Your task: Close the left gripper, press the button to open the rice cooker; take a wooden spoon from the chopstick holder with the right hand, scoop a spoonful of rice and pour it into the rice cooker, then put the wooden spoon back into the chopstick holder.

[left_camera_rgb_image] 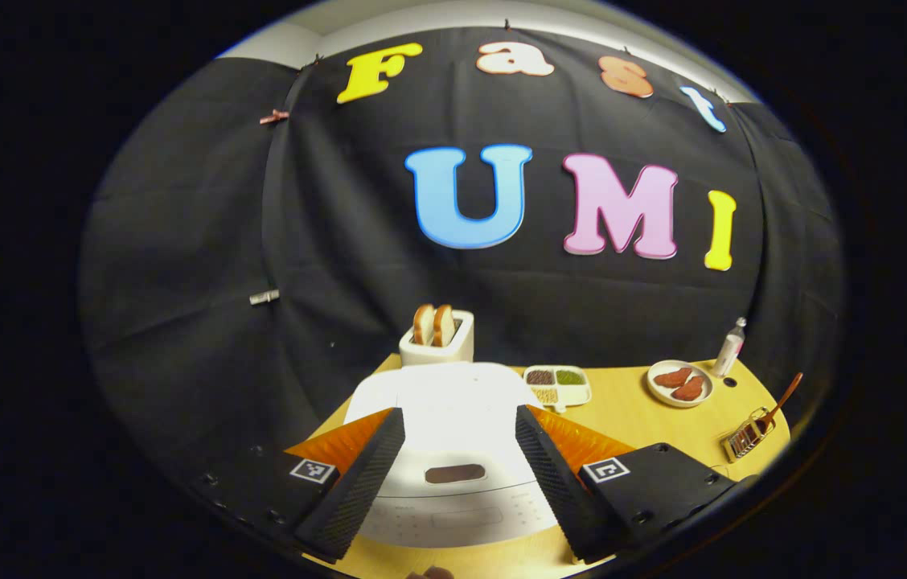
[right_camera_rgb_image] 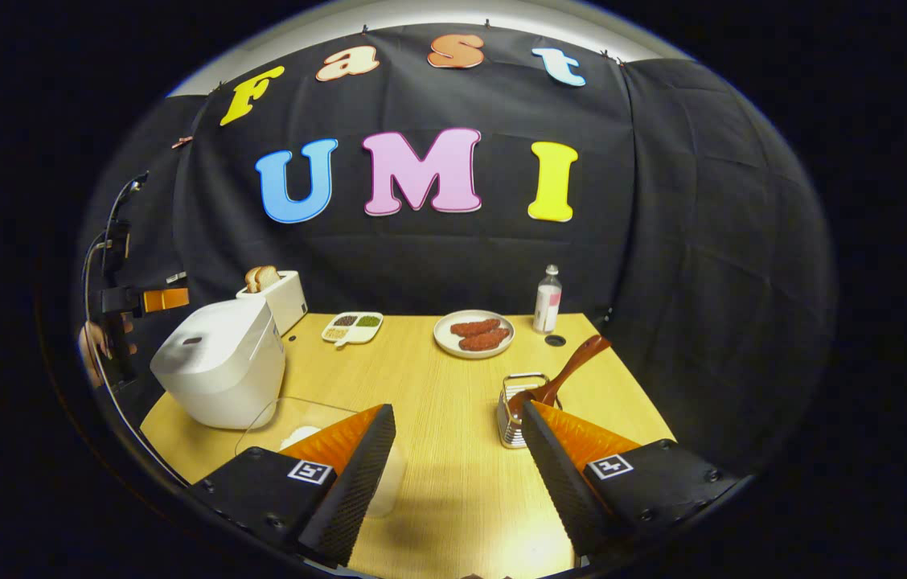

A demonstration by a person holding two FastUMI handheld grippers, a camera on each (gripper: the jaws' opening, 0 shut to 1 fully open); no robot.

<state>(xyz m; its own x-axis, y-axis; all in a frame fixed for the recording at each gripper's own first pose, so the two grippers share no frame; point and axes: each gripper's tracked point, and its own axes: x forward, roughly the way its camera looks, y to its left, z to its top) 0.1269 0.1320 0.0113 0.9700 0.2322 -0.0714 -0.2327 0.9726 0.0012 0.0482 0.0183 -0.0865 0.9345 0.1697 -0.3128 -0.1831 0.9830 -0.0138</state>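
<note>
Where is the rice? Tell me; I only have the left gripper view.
Observer: It is in a clear container on the table, close beside the rice cooker. A small heap of white rice lies in it.
Operator: Report the right gripper.
Observer: The right gripper is open and holds nothing.
Operator: Say how the spoon stands to it.
Observer: The wooden spoon leans in the chopstick holder, just ahead of one of that gripper's fingers.
</note>
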